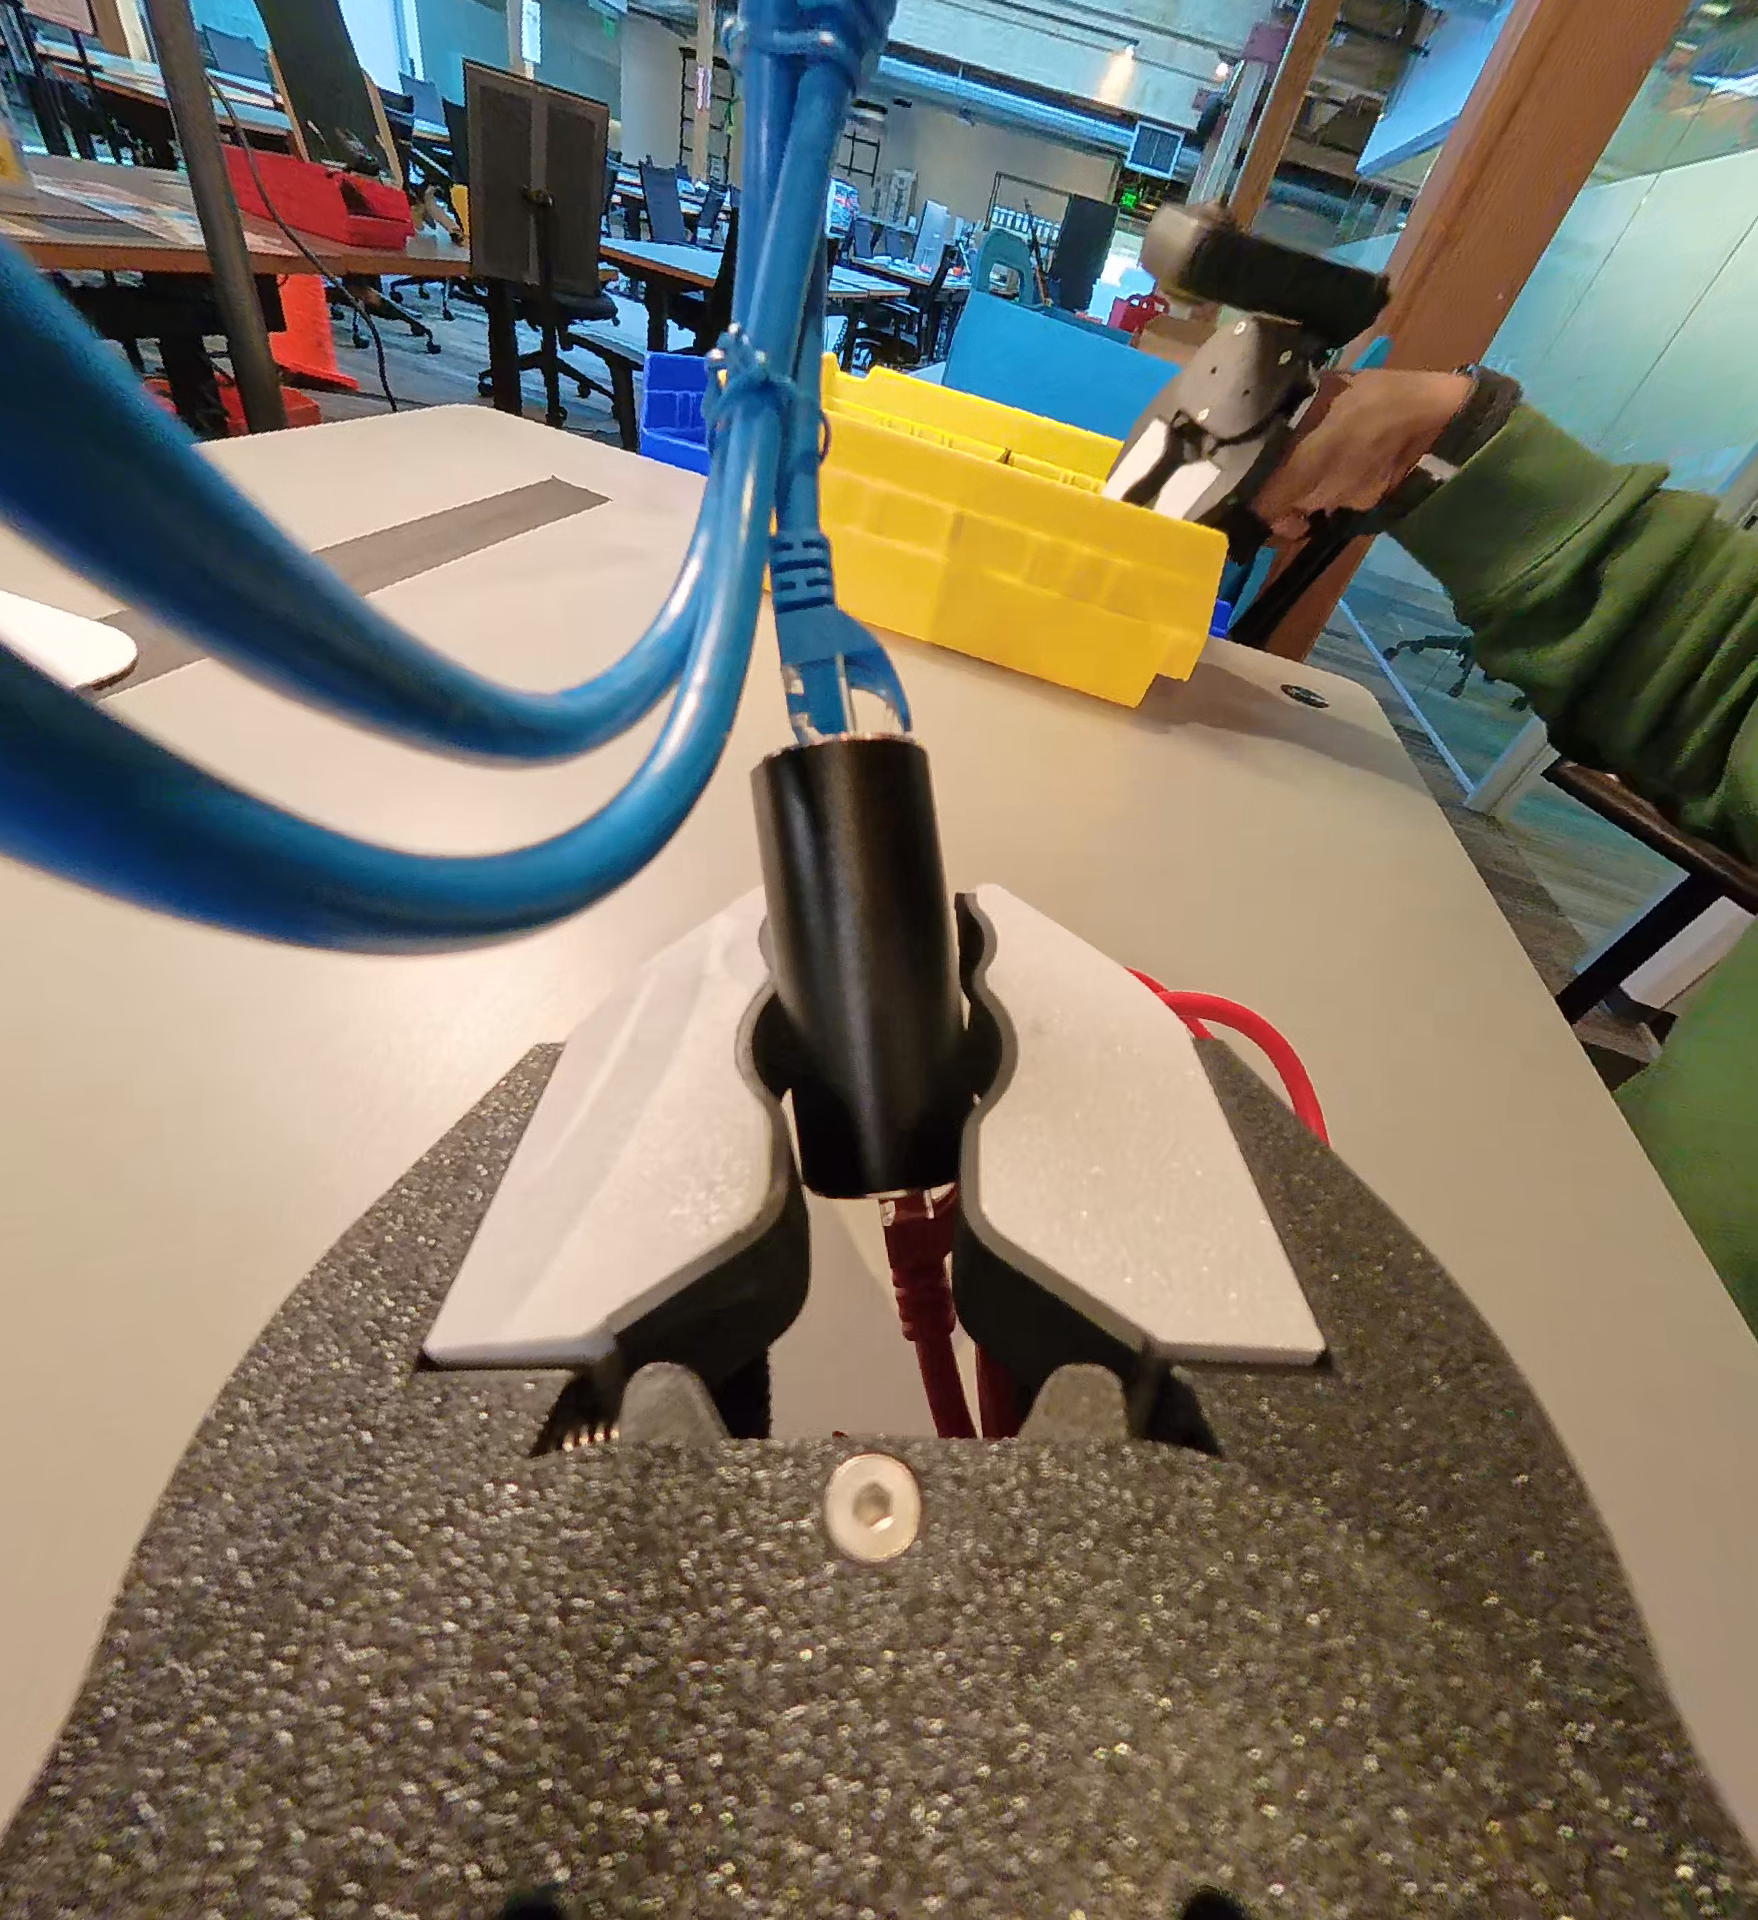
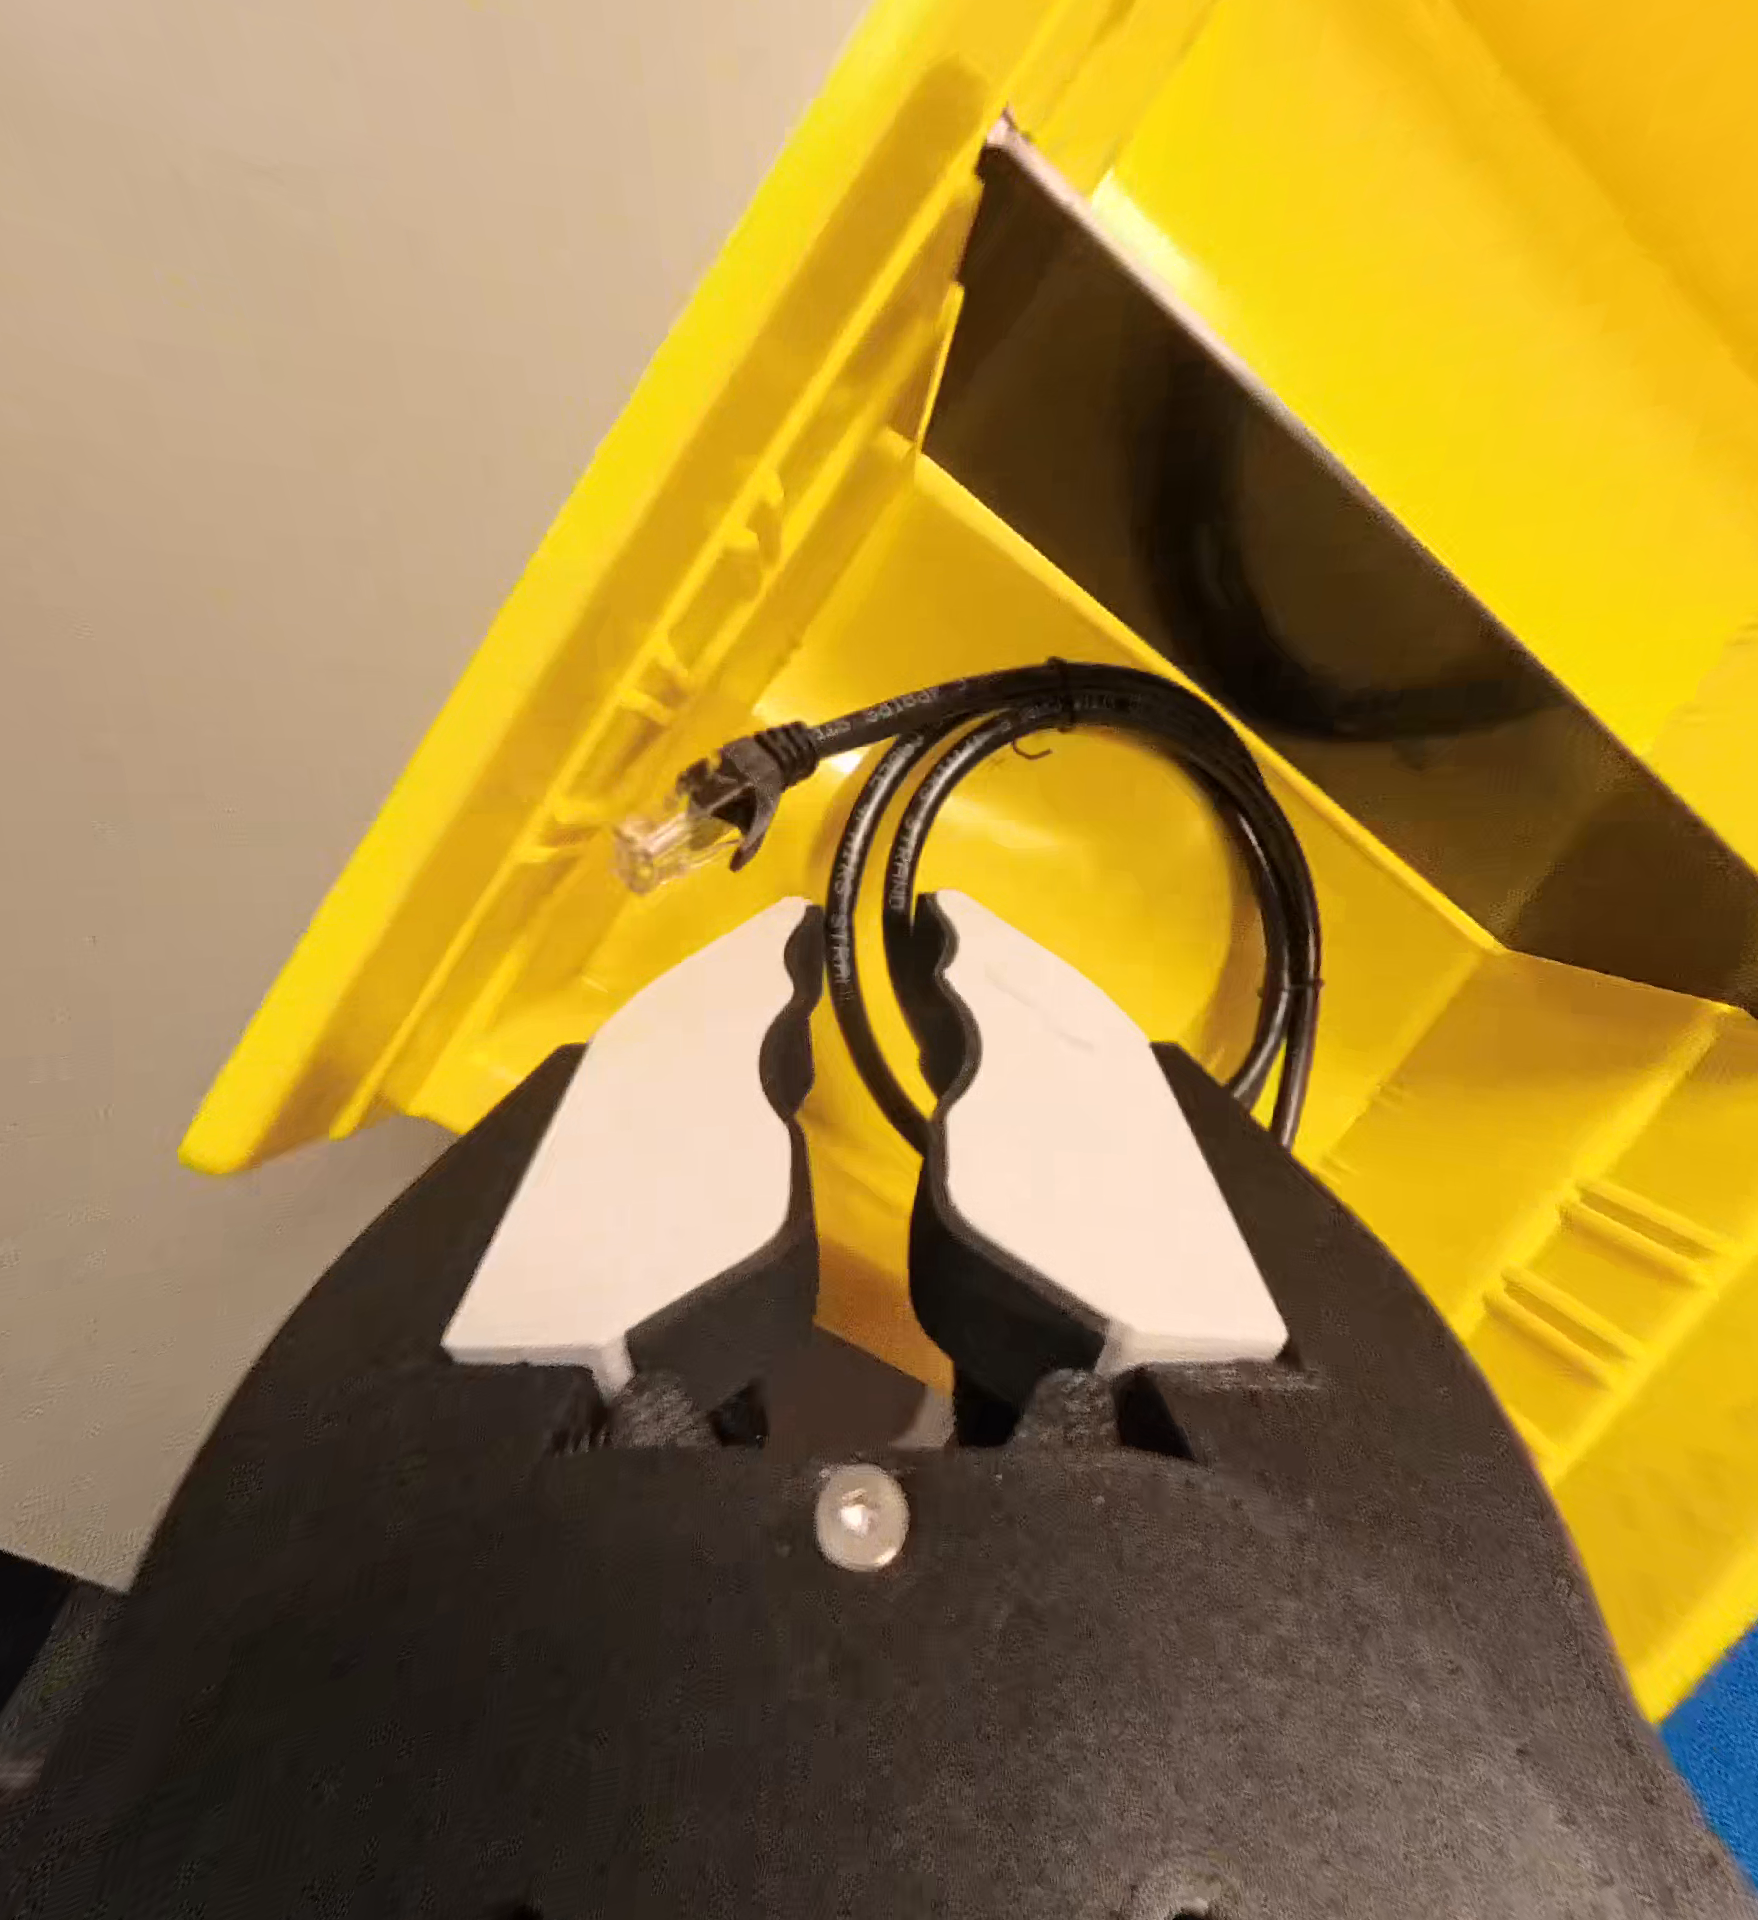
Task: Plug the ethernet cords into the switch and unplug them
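Progress, left wrist view: left gripper (image 1: 870, 1023) is clamped on a black cylindrical coupler (image 1: 859, 966) held above the grey table (image 1: 1218, 831). Blue cord (image 1: 797, 582) is plugged into its far end, red cord (image 1: 922, 1299) into the near end, so 2 cords look seated; no boxy switch shows.

Right wrist view: right gripper (image 2: 867, 1023) is pinched on a coiled black cord (image 2: 1083, 831) w/ its clear plug (image 2: 662, 836) free, over the yellow bin (image 2: 1477, 416). Judging by that, this cord isn't plugged yet, and all unplugging remains.
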The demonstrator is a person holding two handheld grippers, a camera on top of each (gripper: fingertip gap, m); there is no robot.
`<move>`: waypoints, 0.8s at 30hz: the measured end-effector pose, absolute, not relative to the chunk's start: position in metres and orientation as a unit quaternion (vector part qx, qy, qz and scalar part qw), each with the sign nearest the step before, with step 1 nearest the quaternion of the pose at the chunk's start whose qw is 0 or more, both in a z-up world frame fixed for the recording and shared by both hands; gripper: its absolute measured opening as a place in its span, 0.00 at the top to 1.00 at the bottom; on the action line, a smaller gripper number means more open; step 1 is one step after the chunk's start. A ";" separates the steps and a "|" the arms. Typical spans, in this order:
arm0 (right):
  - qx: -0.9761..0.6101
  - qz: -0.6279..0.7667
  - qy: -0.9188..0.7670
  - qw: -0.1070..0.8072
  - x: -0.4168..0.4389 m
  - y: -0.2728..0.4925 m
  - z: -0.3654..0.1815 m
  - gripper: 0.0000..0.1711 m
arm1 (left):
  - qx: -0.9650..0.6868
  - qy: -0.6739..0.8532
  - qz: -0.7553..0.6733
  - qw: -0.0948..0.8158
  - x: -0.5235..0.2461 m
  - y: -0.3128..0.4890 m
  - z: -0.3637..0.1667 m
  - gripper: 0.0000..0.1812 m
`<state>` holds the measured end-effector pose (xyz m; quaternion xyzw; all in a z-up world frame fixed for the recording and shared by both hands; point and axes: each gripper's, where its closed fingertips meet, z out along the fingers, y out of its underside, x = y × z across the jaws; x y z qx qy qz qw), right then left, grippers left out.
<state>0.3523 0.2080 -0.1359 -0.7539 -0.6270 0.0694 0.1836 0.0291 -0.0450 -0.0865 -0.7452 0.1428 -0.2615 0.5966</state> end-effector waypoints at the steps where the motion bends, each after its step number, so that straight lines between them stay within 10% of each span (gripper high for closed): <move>1: -0.754 0.059 -0.624 0.198 0.353 0.212 -0.129 0.90 | -0.745 0.143 -0.262 0.597 0.029 -0.045 -0.086 0.84; 12: -0.685 -0.009 -0.640 0.348 0.315 0.185 -0.040 0.86 | -0.748 0.115 -0.274 0.594 0.024 -0.043 -0.087 0.84; 24: -0.413 0.243 -0.780 0.402 0.085 0.010 -0.074 0.85 | -0.735 0.080 -0.366 0.566 0.027 -0.046 -0.086 0.84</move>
